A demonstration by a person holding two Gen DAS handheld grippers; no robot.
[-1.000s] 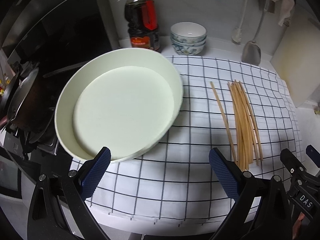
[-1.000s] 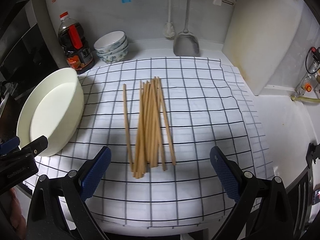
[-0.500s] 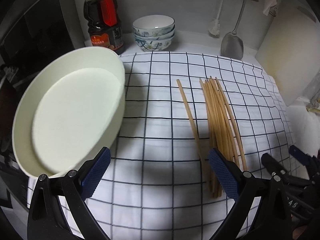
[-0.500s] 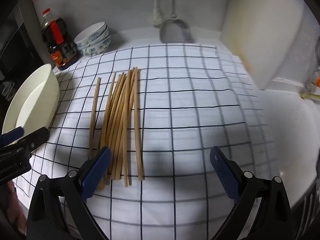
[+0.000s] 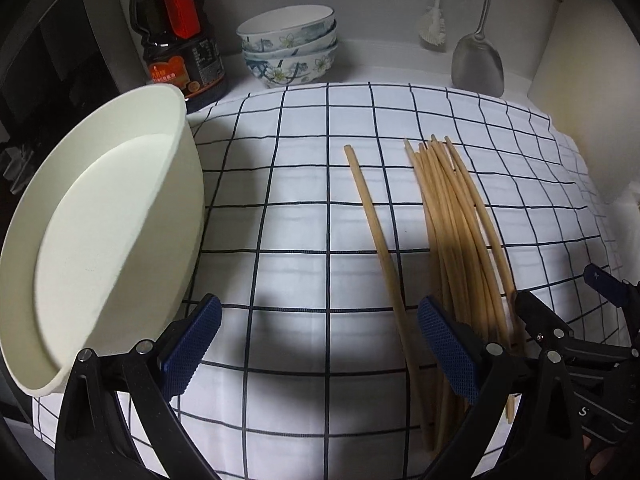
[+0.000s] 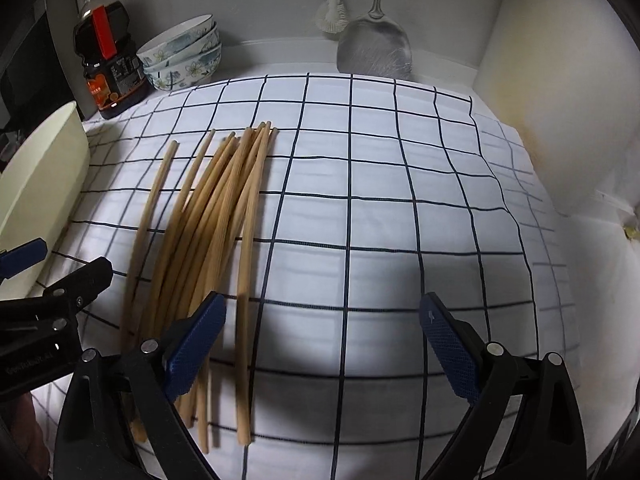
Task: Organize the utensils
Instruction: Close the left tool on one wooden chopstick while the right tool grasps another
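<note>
On the counter a white cloth (image 5: 304, 184) with a dark grid lies flat, and a loose bundle of wooden chopsticks (image 5: 460, 220) rests on it, running roughly away from the grippers toward the back wall. One chopstick (image 5: 372, 220) lies just apart on the left side of the bundle; the others overlap and fan out a little at their far ends. The left gripper (image 5: 320, 348) hangs low over the cloth with its blue pads spread wide and nothing between them; its right pad sits over the near ends of the sticks, though I cannot tell if it touches them. The right gripper (image 6: 320, 344) is likewise wide open and empty, its left pad above the near ends of the bundle, the rest of it over bare cloth. The two tools are close together, side by side. A pale round basin (image 5: 100, 240) stands tilted at the cloth's left edge. Against the back wall sit a dark sauce bottle (image 5: 176, 32), stacked flowered bowls (image 5: 290, 48), a brush (image 5: 434, 20) and a metal spatula (image 5: 478, 56).
</note>
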